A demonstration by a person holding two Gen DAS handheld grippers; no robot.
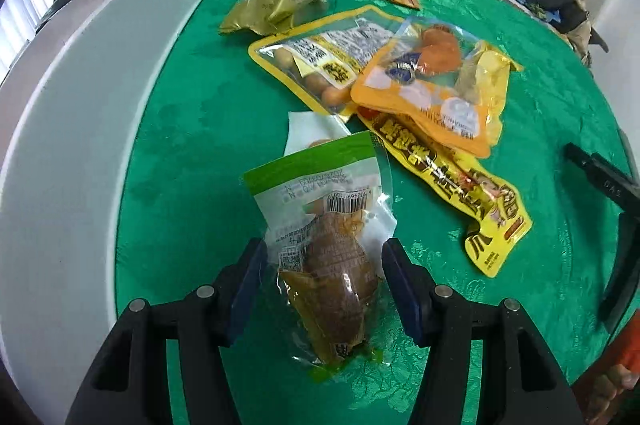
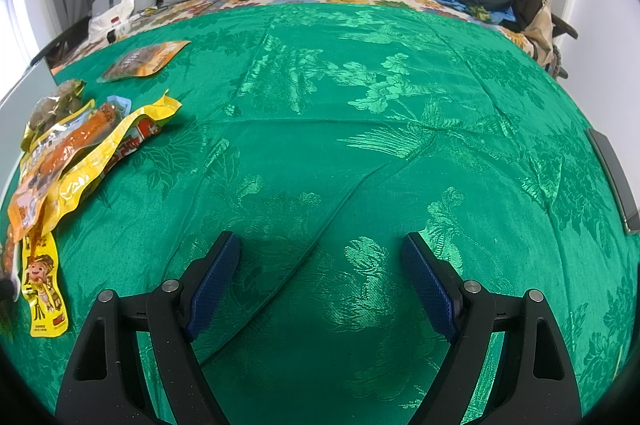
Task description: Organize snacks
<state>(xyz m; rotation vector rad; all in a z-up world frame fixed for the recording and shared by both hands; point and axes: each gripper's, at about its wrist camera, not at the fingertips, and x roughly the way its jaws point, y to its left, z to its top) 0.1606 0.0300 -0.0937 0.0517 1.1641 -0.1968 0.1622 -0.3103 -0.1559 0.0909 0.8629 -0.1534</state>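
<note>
left gripper (image 1: 324, 285) is straddling the green-topped snack packet (image 1: 324, 245), pads beside it, clamping unclear | packet's long axis is running along the fingers, near the green cloth (image 1: 192, 129) front edge | snack pile (image 1: 400, 85) is lying beyond, white box (image 1: 80, 105) beside | right gripper (image 2: 320, 285) is hanging spread, empty, farther off

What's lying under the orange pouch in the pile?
The orange pouch overlaps the clear sausage bag and the long yellow packet. Whatever else lies beneath it is covered.
</note>
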